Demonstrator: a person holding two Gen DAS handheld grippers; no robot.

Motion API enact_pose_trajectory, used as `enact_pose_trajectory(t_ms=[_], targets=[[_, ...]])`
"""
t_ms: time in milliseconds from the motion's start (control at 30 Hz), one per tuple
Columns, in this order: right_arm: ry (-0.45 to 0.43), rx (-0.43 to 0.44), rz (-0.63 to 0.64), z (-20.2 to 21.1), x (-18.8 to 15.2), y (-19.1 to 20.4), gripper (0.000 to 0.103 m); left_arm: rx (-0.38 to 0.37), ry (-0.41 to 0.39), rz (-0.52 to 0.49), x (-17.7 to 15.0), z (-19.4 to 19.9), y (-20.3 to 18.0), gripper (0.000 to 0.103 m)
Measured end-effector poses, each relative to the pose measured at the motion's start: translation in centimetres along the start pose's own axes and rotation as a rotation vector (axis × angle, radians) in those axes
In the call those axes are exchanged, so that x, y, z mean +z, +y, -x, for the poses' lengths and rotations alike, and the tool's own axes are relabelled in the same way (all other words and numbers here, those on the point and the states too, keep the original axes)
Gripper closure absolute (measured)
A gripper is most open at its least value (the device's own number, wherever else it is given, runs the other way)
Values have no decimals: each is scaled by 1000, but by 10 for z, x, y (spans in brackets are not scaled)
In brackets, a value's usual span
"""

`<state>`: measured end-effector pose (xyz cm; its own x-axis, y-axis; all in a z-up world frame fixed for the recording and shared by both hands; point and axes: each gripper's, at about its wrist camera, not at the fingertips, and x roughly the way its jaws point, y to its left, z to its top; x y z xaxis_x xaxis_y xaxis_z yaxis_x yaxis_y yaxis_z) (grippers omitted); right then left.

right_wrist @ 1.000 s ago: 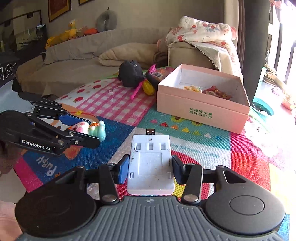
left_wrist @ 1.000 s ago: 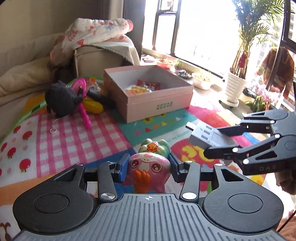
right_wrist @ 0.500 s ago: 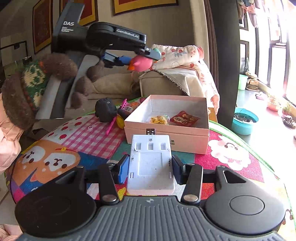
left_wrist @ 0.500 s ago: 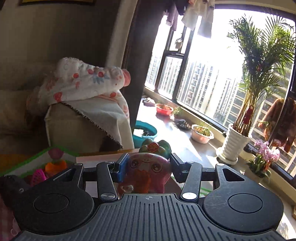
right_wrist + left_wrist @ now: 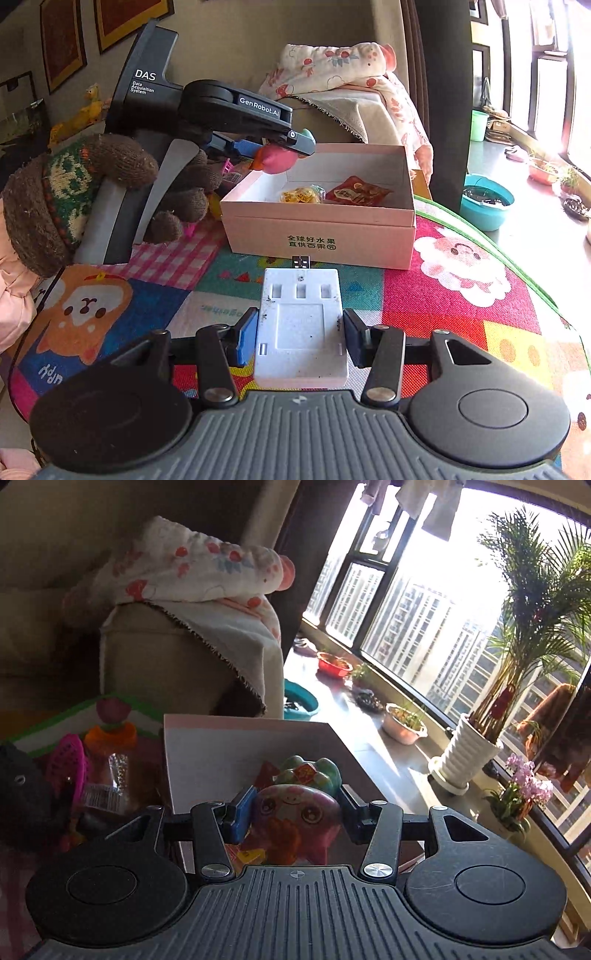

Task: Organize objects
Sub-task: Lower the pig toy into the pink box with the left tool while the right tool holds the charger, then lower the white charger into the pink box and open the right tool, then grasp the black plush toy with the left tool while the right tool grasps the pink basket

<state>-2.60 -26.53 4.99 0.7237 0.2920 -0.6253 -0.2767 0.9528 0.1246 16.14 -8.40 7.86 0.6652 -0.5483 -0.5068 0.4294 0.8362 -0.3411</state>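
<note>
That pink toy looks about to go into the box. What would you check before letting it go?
1. Left gripper grips the pink toy: ok.
2. Toy is above the open box, near its left edge: ok.
3. Free floor beside the snack packs: ok.
4. Right gripper with the white charger is short of the box: ok.
5. Drop height: cannot tell.

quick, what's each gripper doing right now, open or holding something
Left gripper: closed on the pink toy, held above the pink box.
Right gripper: closed on the white charger, short of the box.
</note>
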Motion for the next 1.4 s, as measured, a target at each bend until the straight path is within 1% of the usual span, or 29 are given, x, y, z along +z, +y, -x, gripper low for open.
enact_pose_trajectory(t_ms=[67, 100, 133, 167, 200, 233, 267, 333, 367, 400, 433, 500, 600, 633, 667, 733, 833, 867, 900, 967, 1000, 1067, 1100, 1133, 1233, 1333, 1400], targets=[[6, -1, 9, -2, 0, 4, 56, -32, 12, -57, -4, -4, -8, 50], [8, -2, 14, -3, 0, 7, 56, -22, 64, -129, -10, -12, -17, 49], [9, -2, 20, -3, 0, 8, 56, 18, 114, -209, -17, -22, -27, 49], [10, -4, 23, -3, 0, 10, 56, 59, 116, -264, -25, -27, -34, 50], [8, -7, 25, -3, 0, 10, 56, 76, 93, -296, -32, -30, -39, 50], [6, -10, 25, -3, 0, 10, 56, 66, 72, -282, -35, -30, -40, 50], [5, -12, 23, -2, 0, 10, 56, 39, 50, -222, -35, -29, -37, 50], [4, -21, 17, 1, -1, 8, 56, -26, -5, -48, -30, -19, -23, 50], [4, -26, 14, 2, -2, 7, 56, -40, -33, 9, -25, -11, -16, 50], [4, -31, 10, 4, -2, 4, 56, -42, -65, 38, -21, -1, -11, 50], [2, -37, 6, 5, -2, 2, 56, -34, -97, 43, -17, 10, -7, 50], [-10, -50, -4, 10, 1, -1, 56, 1, -144, 17, -16, 36, -1, 50], [-60, -75, -7, 19, 20, -6, 56, 13, -178, -5, -25, 78, 15, 50], [-85, -82, -6, 22, 33, -8, 56, 21, -183, -11, -29, 88, 23, 50], [-115, -88, -8, 24, 48, -10, 56, 44, -187, -15, -33, 99, 31, 50], [-172, -92, -18, 23, 88, -15, 56, 110, -181, -15, -41, 113, 48, 50], [-214, -118, 2, -2, 147, -19, 56, 202, -128, 13, -54, 125, 75, 50], [-204, -118, 12, -15, 163, -21, 54, 222, -110, 23, -58, 128, 83, 50], [-184, -117, 9, -30, 176, -23, 43, 242, -90, 32, -63, 131, 91, 50], [-154, -156, -29, -51, 189, -26, 29, 271, -61, 38, -72, 135, 104, 50], [-132, -152, -43, -61, 190, -25, 28, 282, -49, 39, -76, 135, 110, 50], [-106, -113, -61, -70, 181, -21, 28, 292, -35, 49, -81, 134, 119, 50], [-95, -97, -59, -72, 172, -17, 25, 294, -31, 63, -83, 132, 123, 50], [-83, -92, -47, -74, 164, -11, 23, 297, -37, 81, -82, 130, 127, 50], [-55, -100, 34, -76, 135, 10, 22, 311, -103, 147, -74, 129, 134, 50], [-47, -87, 124, -70, 103, 28, 16, 319, -167, 274, -56, 124, 149, 50], [-36, -73, 152, -63, 81, 35, 15, 291, -186, 377, -43, 117, 163, 50]])
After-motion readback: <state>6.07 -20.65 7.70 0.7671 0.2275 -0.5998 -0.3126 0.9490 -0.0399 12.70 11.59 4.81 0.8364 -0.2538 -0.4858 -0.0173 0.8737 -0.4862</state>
